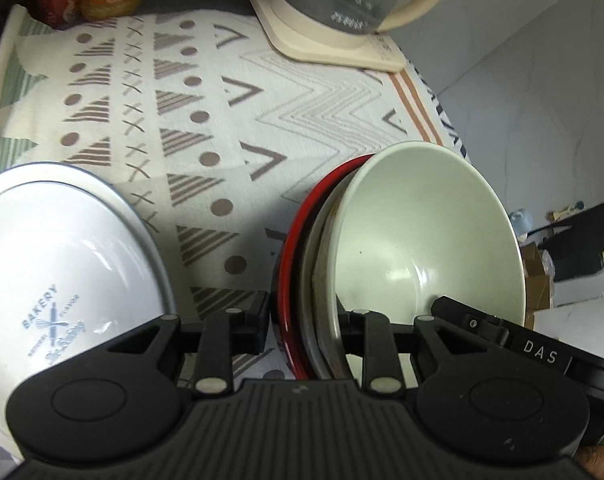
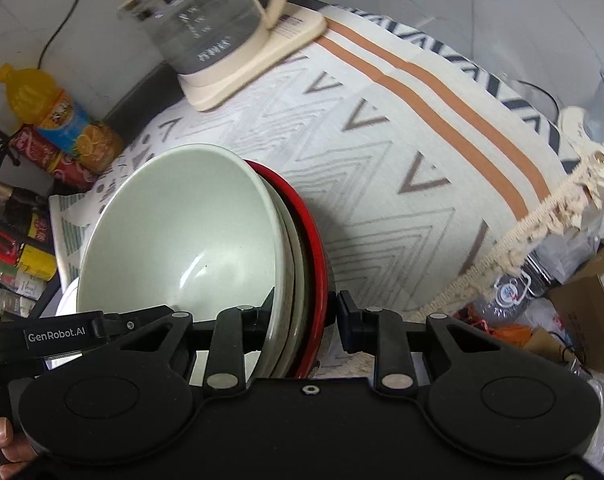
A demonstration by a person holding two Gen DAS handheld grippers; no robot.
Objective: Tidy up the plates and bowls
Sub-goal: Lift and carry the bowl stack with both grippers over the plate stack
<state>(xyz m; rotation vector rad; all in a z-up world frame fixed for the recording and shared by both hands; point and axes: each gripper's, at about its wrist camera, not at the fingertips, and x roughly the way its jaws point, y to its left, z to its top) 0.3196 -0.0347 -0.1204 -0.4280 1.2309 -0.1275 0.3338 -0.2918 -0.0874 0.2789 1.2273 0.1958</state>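
Between both tools (image 1: 303,326) (image 2: 302,320), bowl stack (image 1: 421,240).

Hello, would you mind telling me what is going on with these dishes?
A person with two handheld grippers is lifting a nested stack: a pale green bowl inside a red plate, tilted on edge above the patterned cloth. The left gripper and right gripper each clamp the stack's rim. A white plate lies nearby, untouched.
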